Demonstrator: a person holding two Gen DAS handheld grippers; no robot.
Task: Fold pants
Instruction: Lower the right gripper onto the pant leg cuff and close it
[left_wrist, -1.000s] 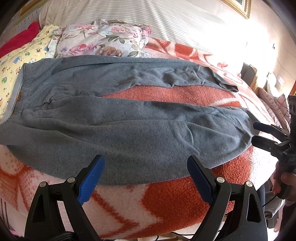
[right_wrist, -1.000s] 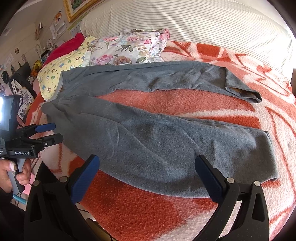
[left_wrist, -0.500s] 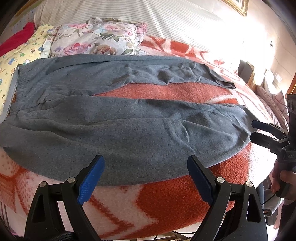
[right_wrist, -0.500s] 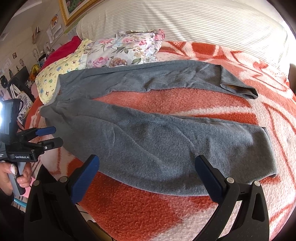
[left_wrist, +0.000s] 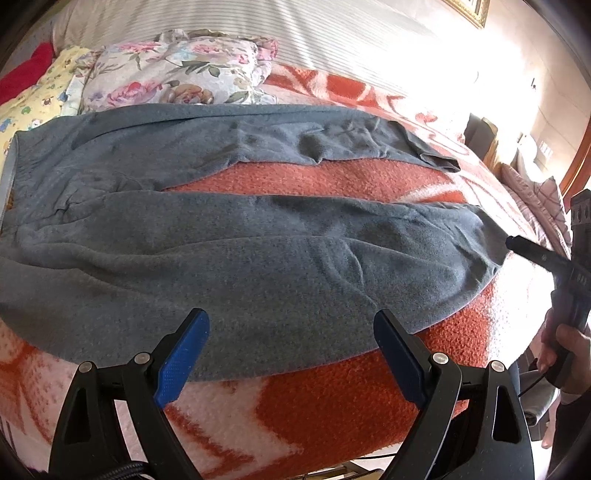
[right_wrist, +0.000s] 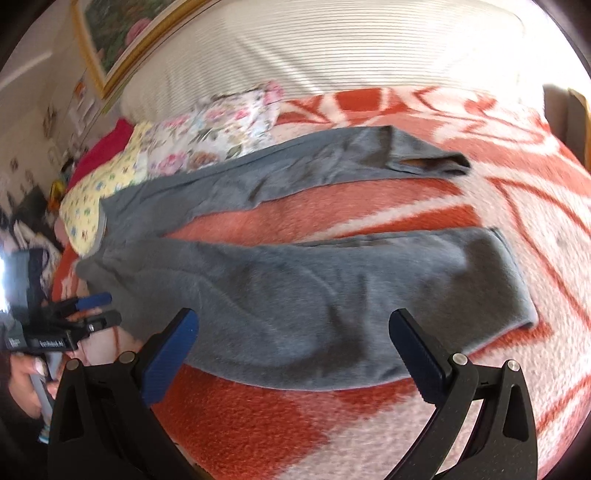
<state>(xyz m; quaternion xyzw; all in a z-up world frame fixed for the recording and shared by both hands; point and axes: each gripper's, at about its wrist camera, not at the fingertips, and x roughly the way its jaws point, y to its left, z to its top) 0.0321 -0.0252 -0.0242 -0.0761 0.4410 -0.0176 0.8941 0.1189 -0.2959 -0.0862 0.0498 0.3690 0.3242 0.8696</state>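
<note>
Grey fleece pants (left_wrist: 258, 258) lie spread flat on an orange-and-white blanket (left_wrist: 332, 398), waistband at the left, both legs running right with a gap between them. They also show in the right wrist view (right_wrist: 332, 295). My left gripper (left_wrist: 291, 354) is open and empty, above the near edge of the near leg. My right gripper (right_wrist: 295, 354) is open and empty, over the near leg's lower edge toward the cuff (right_wrist: 513, 273). It shows in the left wrist view (left_wrist: 524, 251) at the cuff end.
Floral pillow (left_wrist: 177, 70), yellow pillow (left_wrist: 33, 107) and red cushion (left_wrist: 22, 74) lie behind the waistband. A striped headboard (right_wrist: 332, 48) runs along the back. Furniture stands past the bed's right end (left_wrist: 480, 136).
Both grippers have moved closer to the pants. The right gripper has moved toward the near leg's cuff end. The pants have not moved.
</note>
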